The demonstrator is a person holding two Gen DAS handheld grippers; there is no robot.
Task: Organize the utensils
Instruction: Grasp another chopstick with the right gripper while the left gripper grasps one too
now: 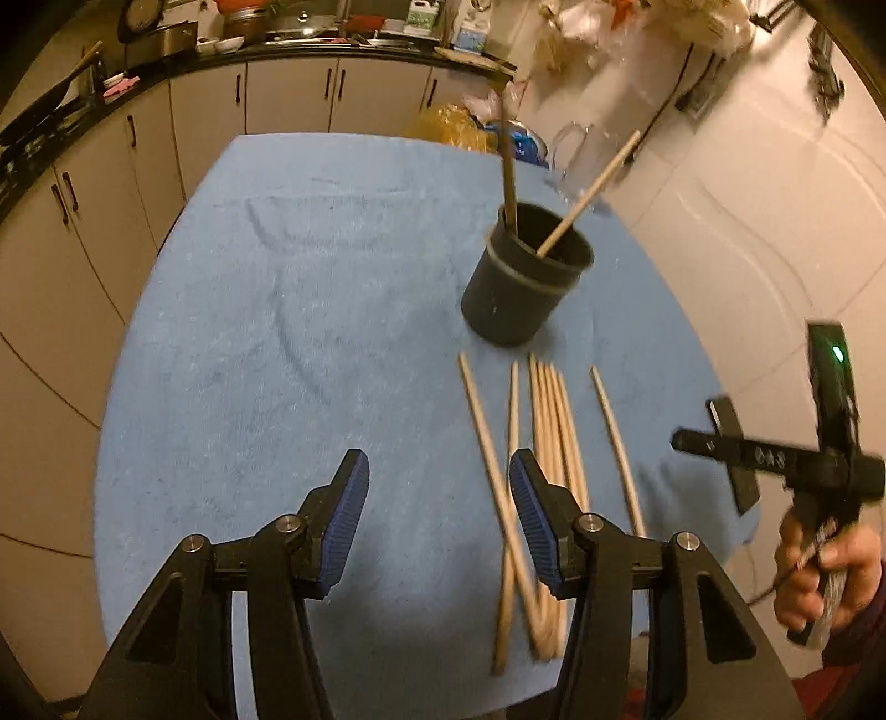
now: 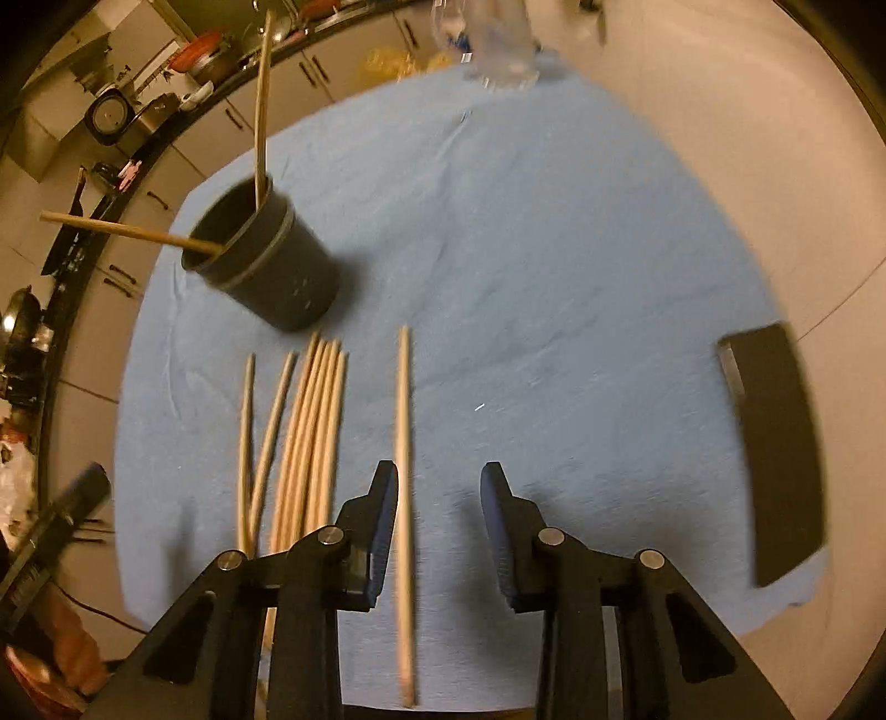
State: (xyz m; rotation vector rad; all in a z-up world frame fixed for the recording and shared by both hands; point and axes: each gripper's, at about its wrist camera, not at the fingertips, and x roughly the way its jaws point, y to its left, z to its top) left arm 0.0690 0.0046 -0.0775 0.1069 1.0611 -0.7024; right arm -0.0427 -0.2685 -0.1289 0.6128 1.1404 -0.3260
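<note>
A black cylindrical holder (image 1: 526,277) (image 2: 271,266) stands on the blue cloth with two chopsticks (image 1: 587,196) (image 2: 260,105) leaning in it. Several loose wooden chopsticks (image 1: 548,432) (image 2: 310,432) lie in a row in front of it. My left gripper (image 1: 437,476) is open and empty, hovering over the cloth just left of the row. My right gripper (image 2: 440,487) is open and empty; a single chopstick (image 2: 404,471) lies on the cloth between its fingers, close to the left one. The right gripper also shows in the left wrist view (image 1: 775,459).
The blue cloth (image 1: 277,332) (image 2: 554,277) covers a round table. A clear glass jug (image 1: 581,160) (image 2: 498,50) stands at its far edge. A black flat object (image 2: 775,454) lies at the right edge. Kitchen cabinets and a cluttered counter (image 1: 249,50) run behind.
</note>
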